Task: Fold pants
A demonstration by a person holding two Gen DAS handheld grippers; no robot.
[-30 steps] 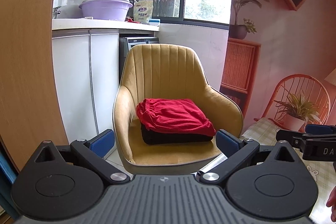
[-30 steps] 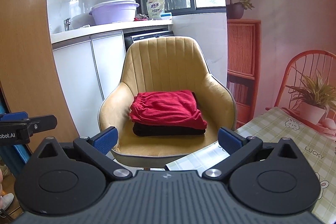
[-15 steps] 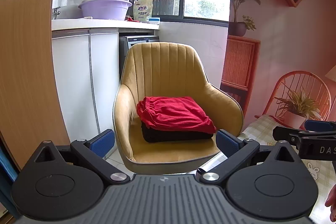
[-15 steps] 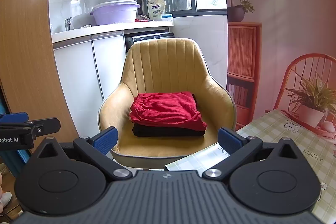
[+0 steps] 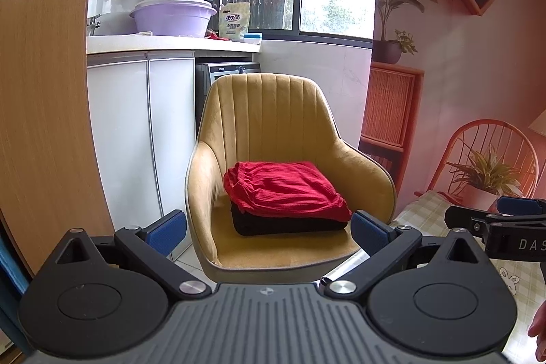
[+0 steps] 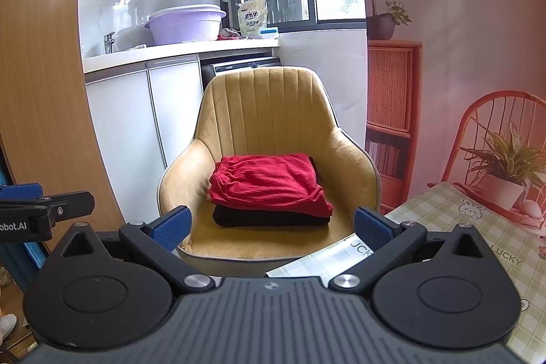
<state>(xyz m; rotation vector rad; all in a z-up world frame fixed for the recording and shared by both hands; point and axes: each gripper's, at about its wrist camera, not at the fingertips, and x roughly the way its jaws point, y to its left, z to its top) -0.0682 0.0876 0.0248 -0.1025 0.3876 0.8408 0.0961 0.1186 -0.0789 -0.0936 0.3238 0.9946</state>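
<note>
Folded red pants (image 5: 285, 188) lie on top of a folded black garment (image 5: 290, 224) on the seat of a mustard armchair (image 5: 269, 121). The same stack shows in the right wrist view, red pants (image 6: 268, 185) over the black garment (image 6: 269, 217). My left gripper (image 5: 269, 232) is open and empty, held in the air well in front of the chair. My right gripper (image 6: 271, 227) is open and empty too, at about the same distance. Each gripper shows at the edge of the other's view.
A table with a checked cloth (image 6: 454, 227) lies at the lower right, with a potted plant (image 6: 508, 166) and a rattan chair (image 6: 498, 111) behind it. White cabinets (image 5: 136, 132) with a purple basin (image 5: 172, 16) stand left of the armchair. A wooden panel (image 5: 41, 74) is at far left.
Both views have shifted slightly; the armchair and stack sit a little lower in frame. The clothes have not moved and both grippers stay open.
</note>
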